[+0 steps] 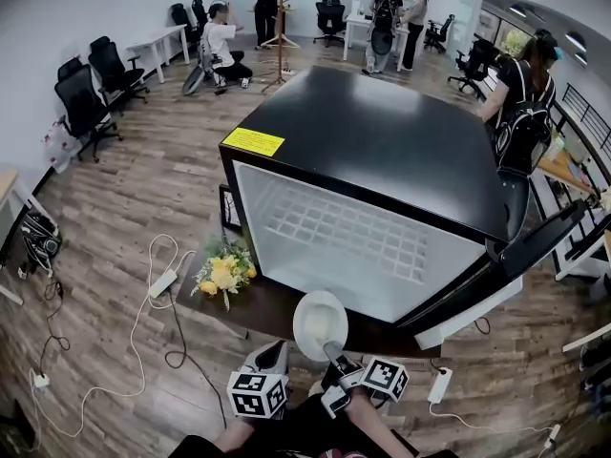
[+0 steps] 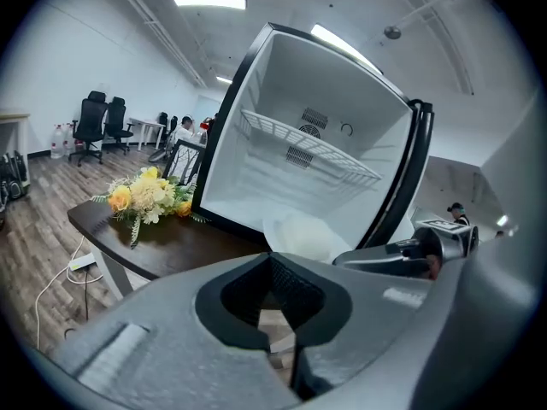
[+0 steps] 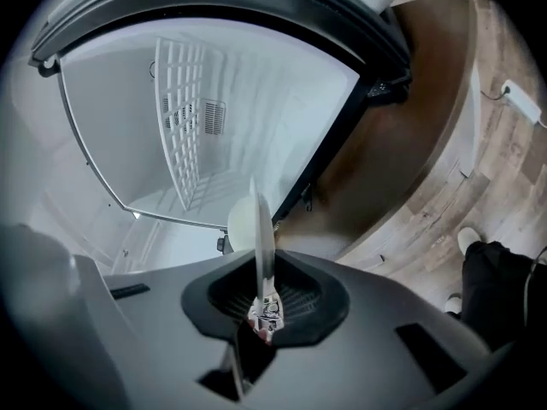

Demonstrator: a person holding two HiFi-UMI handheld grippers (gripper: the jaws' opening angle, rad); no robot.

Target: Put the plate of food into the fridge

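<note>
A white plate [image 1: 320,324] hangs in front of the open fridge [image 1: 382,141], just above the dark table's edge. My right gripper [image 1: 331,353] is shut on the plate's near rim. In the right gripper view the plate [image 3: 259,229] stands edge-on between the jaws, pointing at the white fridge interior [image 3: 154,143]. No food shows on it from above. My left gripper [image 1: 270,356] sits just left of the plate, shut and empty. The left gripper view shows the plate [image 2: 299,233] below the fridge opening and the right gripper [image 2: 419,250] beside it.
The fridge door [image 1: 535,246] stands swung open at the right. A wire shelf [image 1: 344,232] spans the interior. A bunch of yellow flowers [image 1: 224,273] lies on the dark table [image 1: 258,308] left of the plate. Cables and power strips [image 1: 162,282] trail on the wooden floor. People stand behind.
</note>
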